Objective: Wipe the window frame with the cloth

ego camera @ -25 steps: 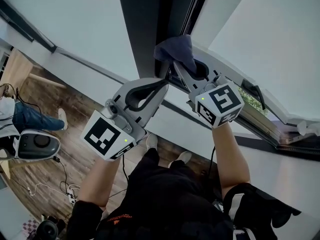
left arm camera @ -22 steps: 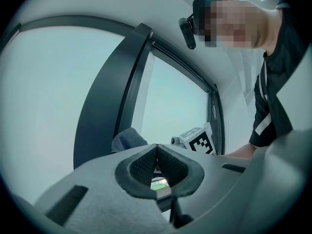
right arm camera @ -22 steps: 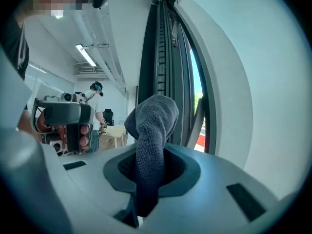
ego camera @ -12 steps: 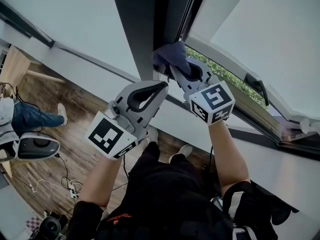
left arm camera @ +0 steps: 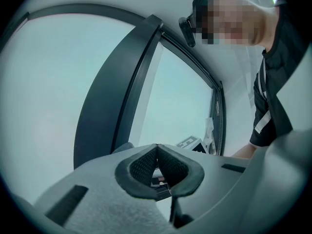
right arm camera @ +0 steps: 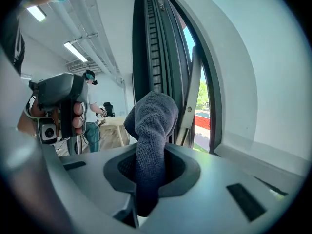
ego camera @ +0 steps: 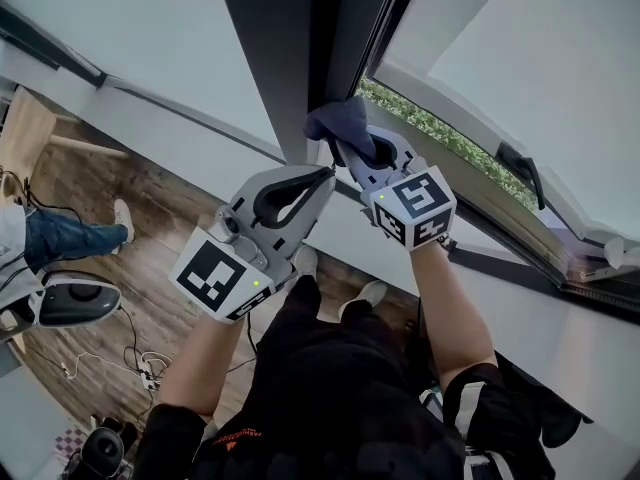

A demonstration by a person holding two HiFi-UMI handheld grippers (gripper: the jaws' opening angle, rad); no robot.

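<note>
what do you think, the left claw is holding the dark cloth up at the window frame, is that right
Wrong claw: the right claw holds the dark cloth up at the window frame. The right gripper view shows it clamped between the jaws; the left claw is shut, empty.

Grey left claw [ego camera: 323,172] and right claw [ego camera: 348,148] bear black-and-white marker cubes [ego camera: 222,278]; black short-sleeved shirt [ego camera: 340,398]

The head view looks steeply down, with the window frame [ego camera: 275,48] at upper centre. The left gripper view looks up along its jaws at the same frame, close by; the right gripper view faces it closer, past the cloth [right arm camera: 152,126].
</note>
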